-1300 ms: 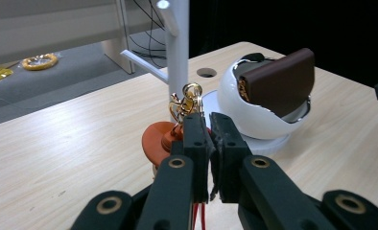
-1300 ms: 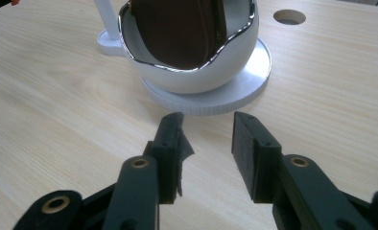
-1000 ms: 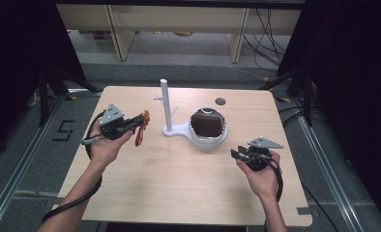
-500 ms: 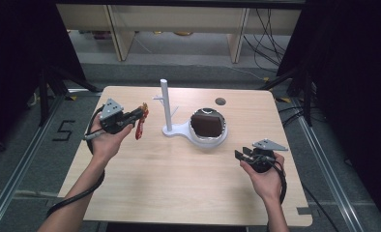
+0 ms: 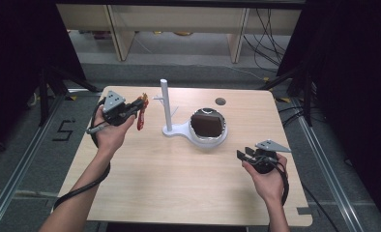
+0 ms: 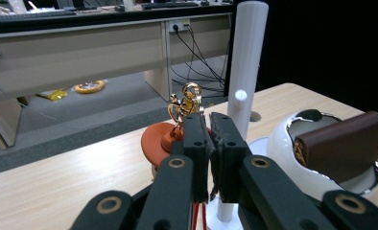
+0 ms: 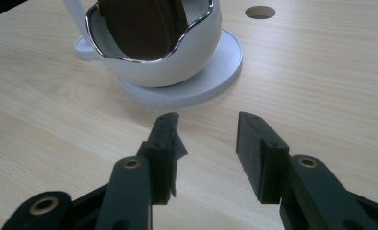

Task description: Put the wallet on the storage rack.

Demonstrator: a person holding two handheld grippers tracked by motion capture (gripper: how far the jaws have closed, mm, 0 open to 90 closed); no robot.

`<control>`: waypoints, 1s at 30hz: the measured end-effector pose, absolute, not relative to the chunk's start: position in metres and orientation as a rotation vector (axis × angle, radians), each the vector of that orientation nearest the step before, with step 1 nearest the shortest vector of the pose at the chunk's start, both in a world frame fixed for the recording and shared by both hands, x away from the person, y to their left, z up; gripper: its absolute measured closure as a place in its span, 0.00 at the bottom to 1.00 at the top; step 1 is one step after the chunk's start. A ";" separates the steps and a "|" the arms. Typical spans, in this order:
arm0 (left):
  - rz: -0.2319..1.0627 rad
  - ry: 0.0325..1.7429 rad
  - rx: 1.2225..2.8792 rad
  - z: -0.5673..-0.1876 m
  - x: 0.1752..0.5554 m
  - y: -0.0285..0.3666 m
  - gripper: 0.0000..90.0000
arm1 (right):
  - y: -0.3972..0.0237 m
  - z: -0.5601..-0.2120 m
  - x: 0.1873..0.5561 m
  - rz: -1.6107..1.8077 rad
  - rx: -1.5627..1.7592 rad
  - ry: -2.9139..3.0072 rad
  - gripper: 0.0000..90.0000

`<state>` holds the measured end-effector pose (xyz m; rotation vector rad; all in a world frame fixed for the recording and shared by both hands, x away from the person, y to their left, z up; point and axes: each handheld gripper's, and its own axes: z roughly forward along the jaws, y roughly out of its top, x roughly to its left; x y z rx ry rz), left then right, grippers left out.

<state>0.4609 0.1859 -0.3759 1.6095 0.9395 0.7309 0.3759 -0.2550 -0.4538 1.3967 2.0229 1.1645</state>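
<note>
On the pale wooden table (image 5: 179, 179), near the middle of its far half, stands a white plastic stand (image 5: 171, 128): a flat base, a tall round post (image 5: 164, 104) with short side pegs, and a wider round disc joined to it. Taken here as the landmark for everything else.

Just beside the post, on the stand's disc, sits a white bowl with a wavy chrome rim (image 5: 209, 137), tilted, with a dark brown rectangular block (image 5: 207, 124) leaning inside it; seen close in the right gripper view as bowl (image 7: 177, 52) and block (image 7: 139, 24), and in the left gripper view as bowl (image 6: 292, 158) and block (image 6: 343, 143).

Beyond the stand, toward the far edge, a small round hole in the tabletop (image 5: 220, 101).

Left of the post, raised off the table, the left gripper (image 5: 141, 105) in the person's left hand (image 5: 112, 128). Jaws pressed nearly together on a red ornament with a gold clasp and red tassel (image 5: 140, 113); in the left gripper view the gold clasp and red disc (image 6: 177, 124) rise just above the jaw tips, the red strands hanging below between them, the post close behind.

Right of the stand and nearer the person, well apart from the bowl, the right gripper (image 5: 241, 155) in the right hand (image 5: 266, 181), low over the wood. Jaws spread well apart with nothing between them, pointing at the disc (image 7: 211, 67).
</note>
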 end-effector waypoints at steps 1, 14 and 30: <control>0.737 0.939 1.604 -0.375 0.462 0.185 0.95 | -0.254 -0.454 0.376 1.171 1.402 2.020 0.67; 0.781 0.881 1.657 -0.379 0.459 0.164 0.95 | -0.253 -0.459 0.376 1.177 1.450 2.033 0.65; 0.892 0.817 1.724 -0.383 0.455 0.146 0.95 | -0.256 -0.465 0.379 1.189 1.426 2.049 0.65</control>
